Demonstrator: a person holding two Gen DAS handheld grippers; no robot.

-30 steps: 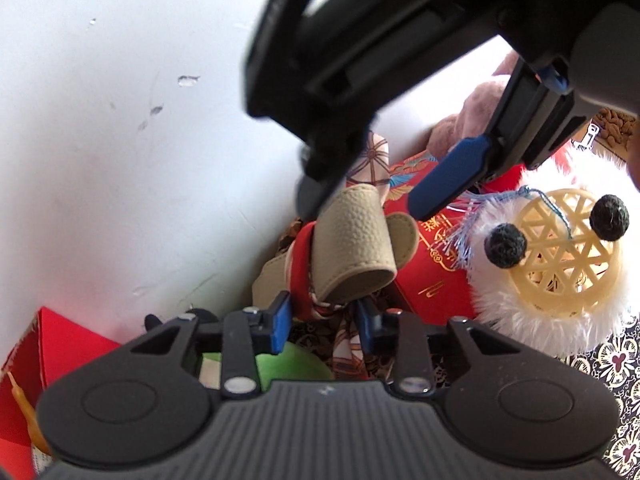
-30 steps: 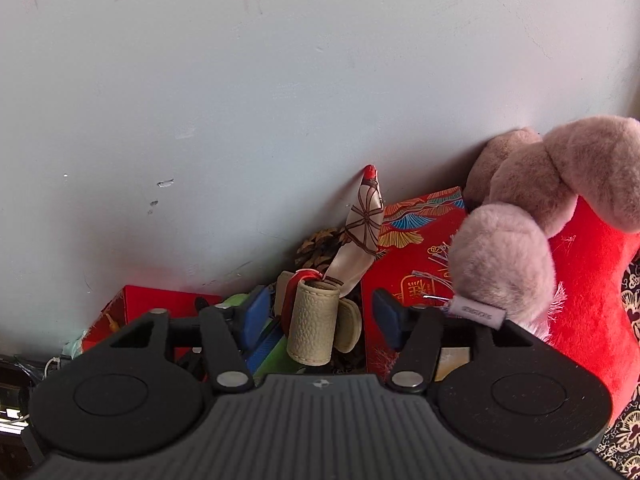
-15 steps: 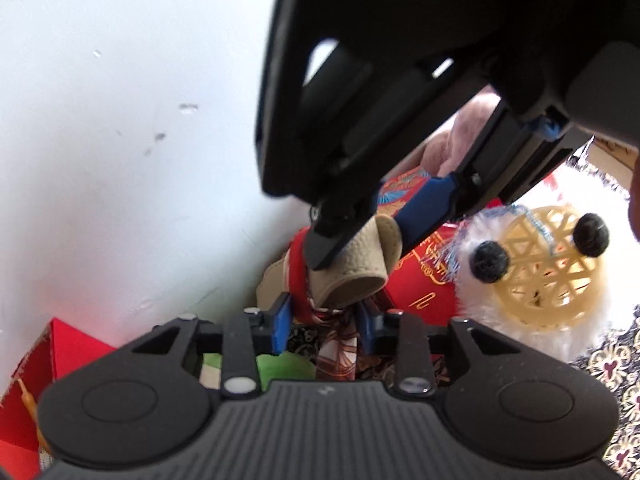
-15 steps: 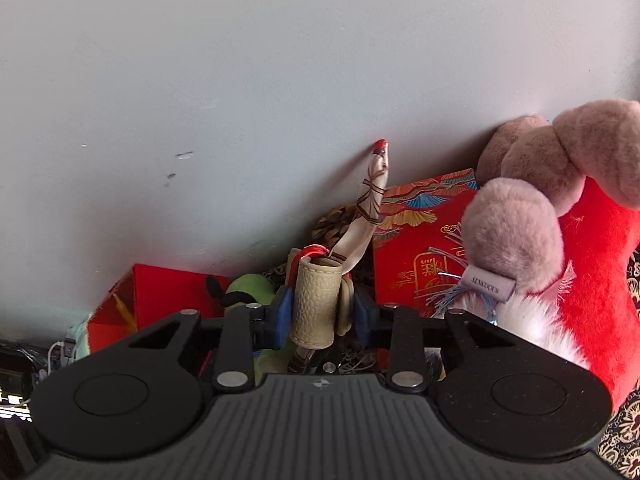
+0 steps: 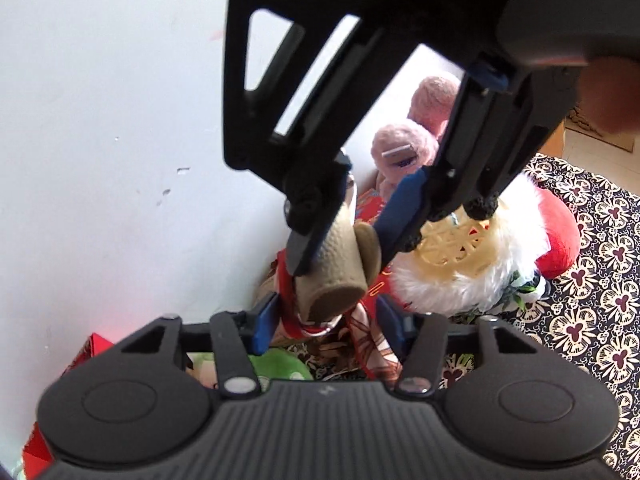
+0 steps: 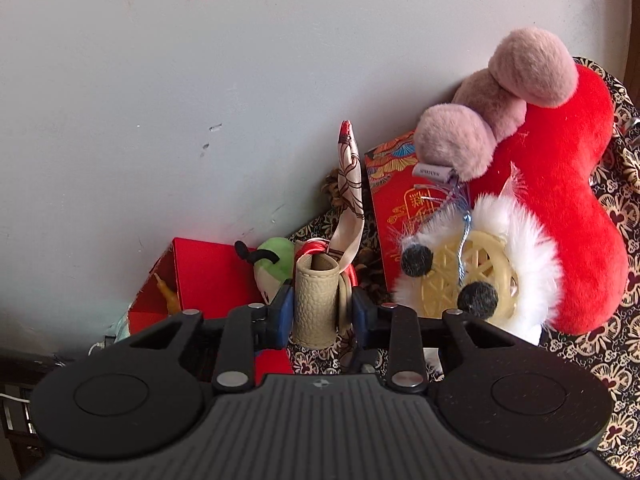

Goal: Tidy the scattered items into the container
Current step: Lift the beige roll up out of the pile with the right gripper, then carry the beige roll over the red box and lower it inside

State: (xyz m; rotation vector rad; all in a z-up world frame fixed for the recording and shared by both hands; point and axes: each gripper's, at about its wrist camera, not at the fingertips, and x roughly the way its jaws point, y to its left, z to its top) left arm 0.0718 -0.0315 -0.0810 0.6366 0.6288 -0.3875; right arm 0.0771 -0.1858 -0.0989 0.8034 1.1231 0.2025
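A beige leather pouch [image 6: 316, 304] with a red ring and a patterned silk ribbon [image 6: 348, 184] is the item in hand. My right gripper [image 6: 320, 314] is shut on the pouch's sides, with the ribbon standing up behind it. In the left wrist view the right gripper [image 5: 340, 264] comes down from above and pinches the pouch [image 5: 336, 272]. Just below, my left gripper [image 5: 328, 322] stands open, and the ribbon's tail [image 5: 372, 344] hangs between its fingers without being pinched. A red open box [image 6: 192, 276] sits by the wall at the left.
A red plush [image 6: 560, 208] with pinkish pompoms, a white fur piece with a cream lattice ball [image 6: 476, 272], a red printed envelope [image 6: 396, 196], a green plush [image 6: 276, 260] and pine cones crowd the corner. The white wall [image 6: 200, 80] is close behind. A black-and-cream patterned cloth [image 5: 580, 312] covers the surface.
My right gripper went from open around the pouch to shut on it and lifted it a little. My left gripper's fingers spread apart and let the pouch go.
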